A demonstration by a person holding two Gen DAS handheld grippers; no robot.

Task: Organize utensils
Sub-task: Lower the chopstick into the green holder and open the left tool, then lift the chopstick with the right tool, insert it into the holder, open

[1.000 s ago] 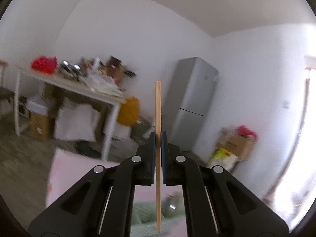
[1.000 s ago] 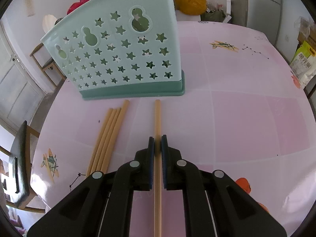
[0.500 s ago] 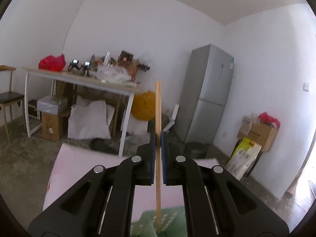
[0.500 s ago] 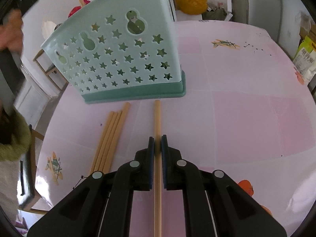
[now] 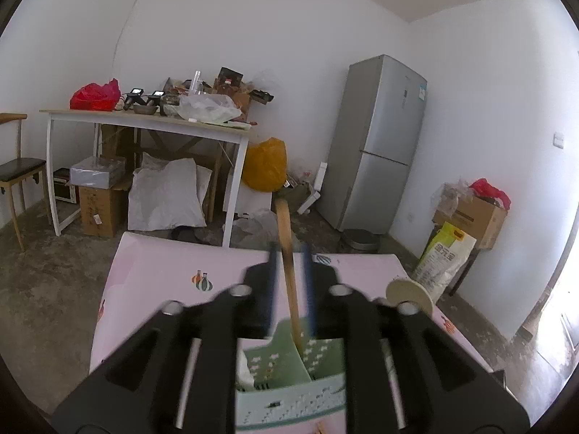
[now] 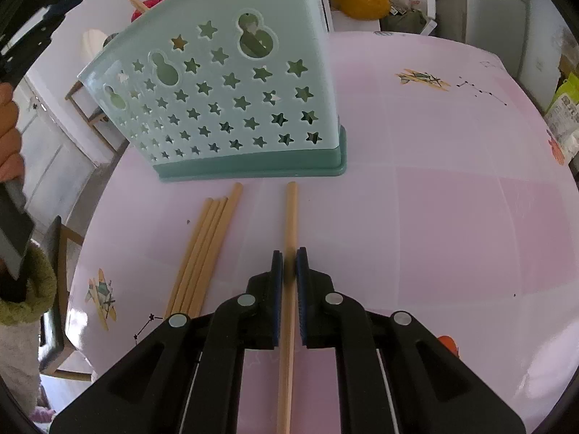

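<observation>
The right gripper [image 6: 286, 264] pinches one chopstick [image 6: 289, 217], four more chopsticks [image 6: 202, 249] lie at nine o'clock, and the left gripper [image 5: 289, 282] is spread apart around one stick [image 5: 287, 264] in the green holder [image 5: 286, 390].

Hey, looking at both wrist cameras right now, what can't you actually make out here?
- Left wrist view: the left gripper fingers are motion-blurred, so whether they touch the chopstick is unclear.
- Left wrist view: that chopstick's lower end is hidden inside the green utensil holder.
- Right wrist view: the holder's contents are hidden by its starred wall.
- Right wrist view: the right gripper holds a chopstick whose near end is cut off by the bottom edge.
</observation>
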